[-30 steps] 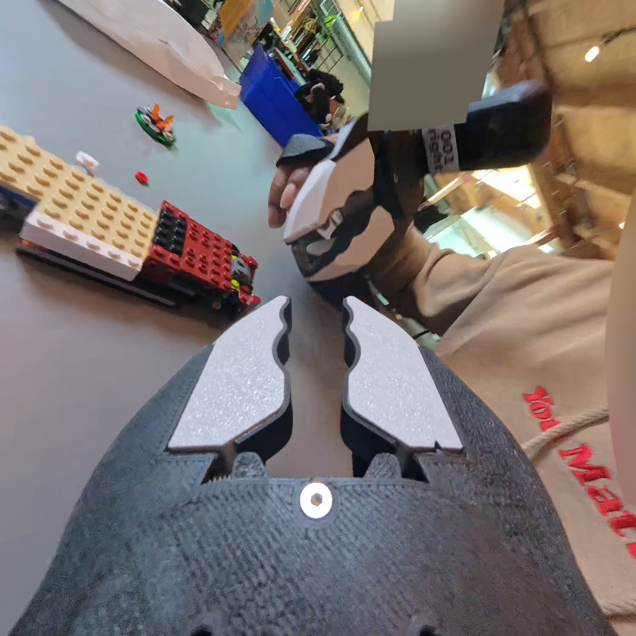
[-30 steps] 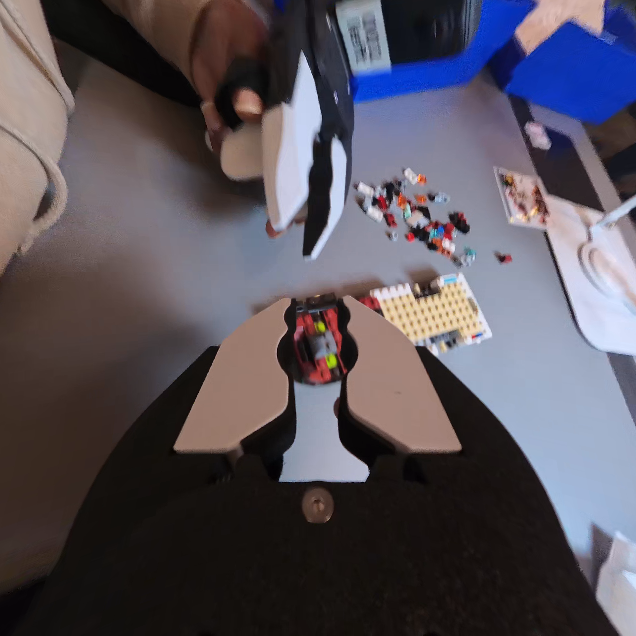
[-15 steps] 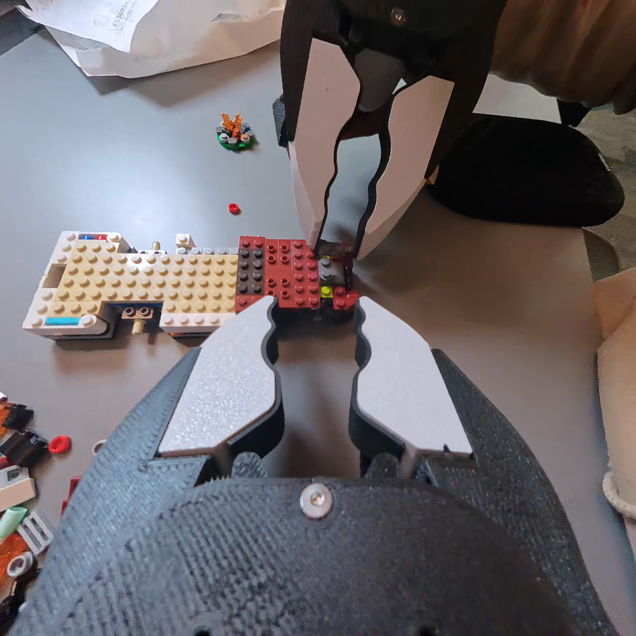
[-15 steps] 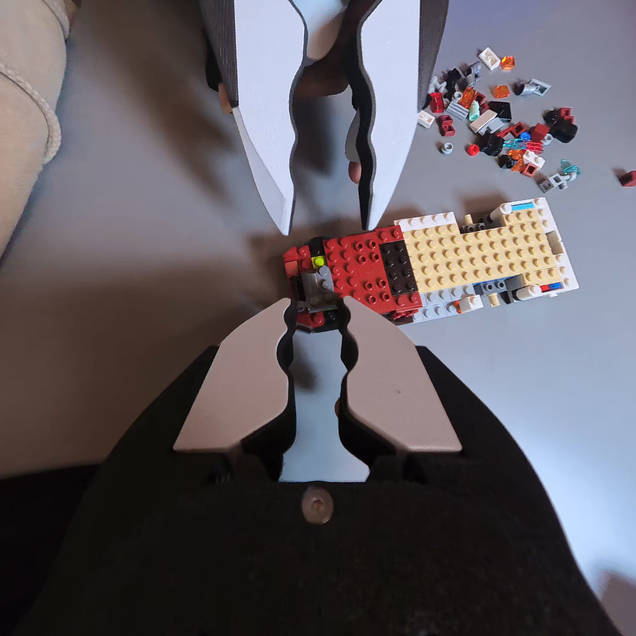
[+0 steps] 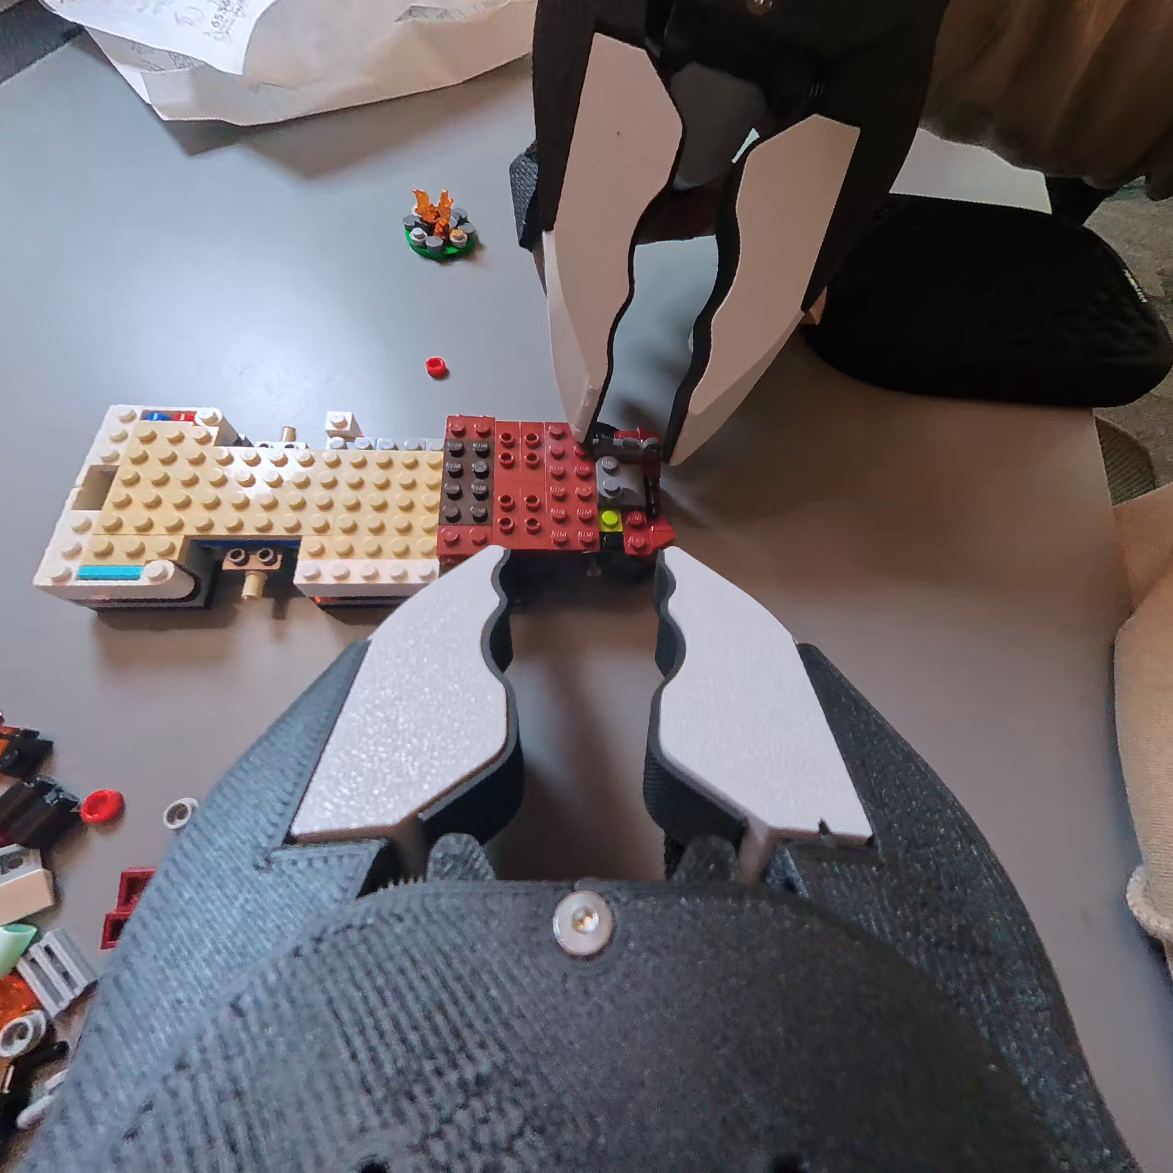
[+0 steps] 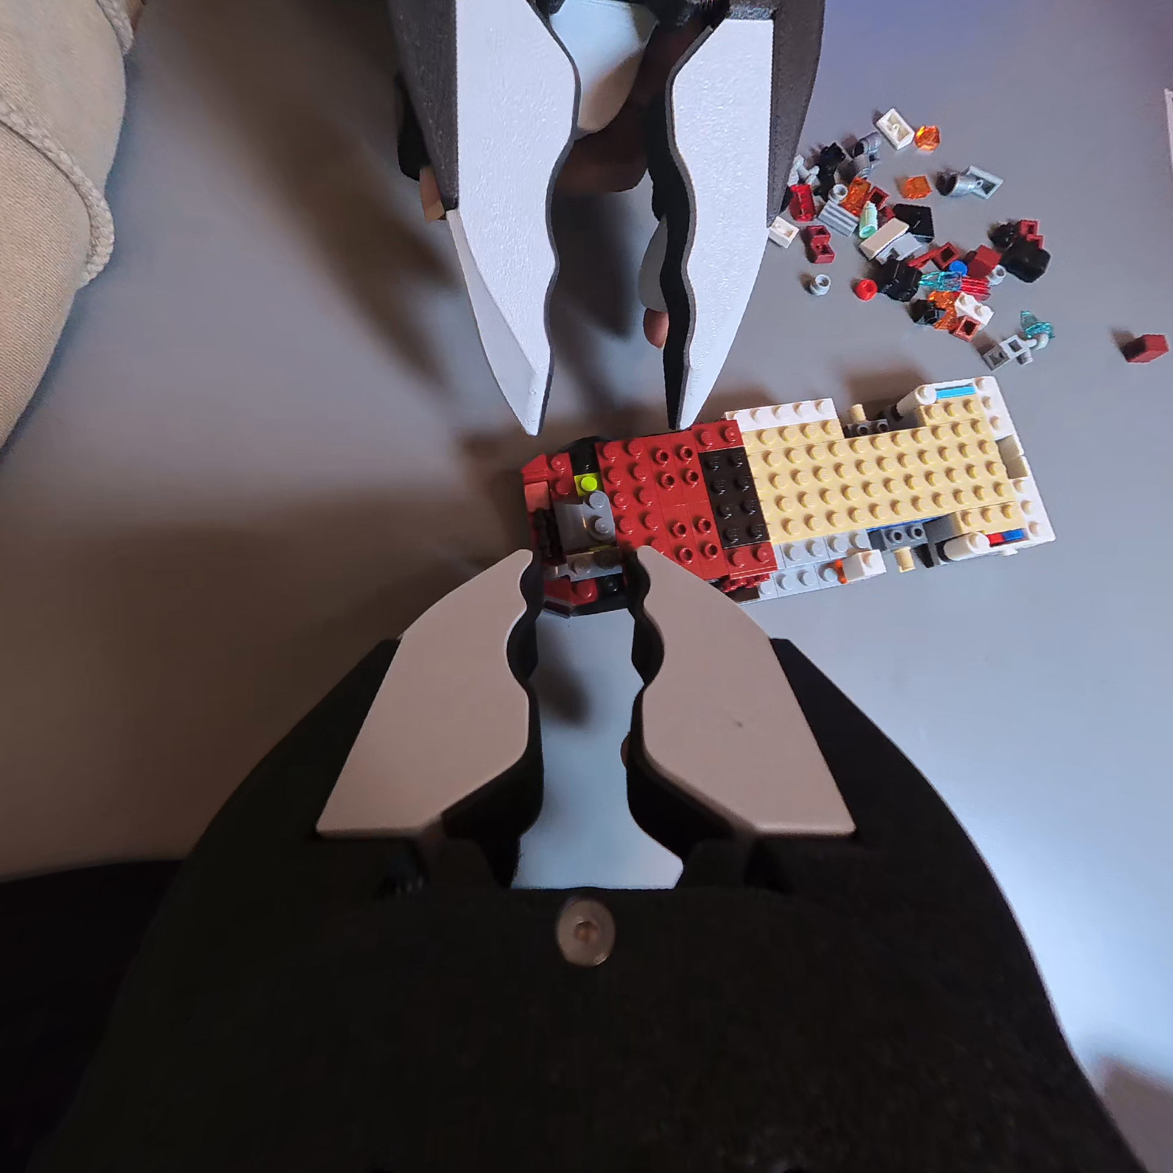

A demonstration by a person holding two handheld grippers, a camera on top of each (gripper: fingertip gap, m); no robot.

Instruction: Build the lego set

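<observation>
**Both wrist views, grey surface [image 5: 190,285].** A long brick model [image 5: 381,501] lies flat on the surface. It has a tan studded deck edged in white, a black strip, then a dark red end. That end carries a grey sloped piece [image 5: 619,482] and a lime stud [image 5: 610,520], and it points toward the surface edge beside a black chair seat [image 5: 984,304].

**Right hand-held gripper [image 6: 584,558].** It is set narrow and straddles the corner of the red end. One fingertip [image 6: 523,562] sits at the model's end face and the other [image 6: 644,558] against the red plates. The small red and grey pieces fill the gap between them. As far as can be seen, both tips touch the model.

**Left hand-held gripper [image 5: 581,558].** It is held wide and faces the right one across the red end. Its tips stop just short of that end's side, and only bare surface lies between its pads. It grips nothing.

**Surroundings.**
- A pile of loose pieces [image 6: 920,241] in red, black, grey, white and clear orange lies beside the tan half, on the left gripper's side.
- A single red stud [image 5: 435,367] lies on the opposite side of the model.
- A small round green build with orange flames [image 5: 439,228] lies beyond the red stud.
- Crumpled white paper [image 5: 304,57] lies toward the far edge.
- A beige sleeve [image 6: 44,190] shows at the margin.
</observation>
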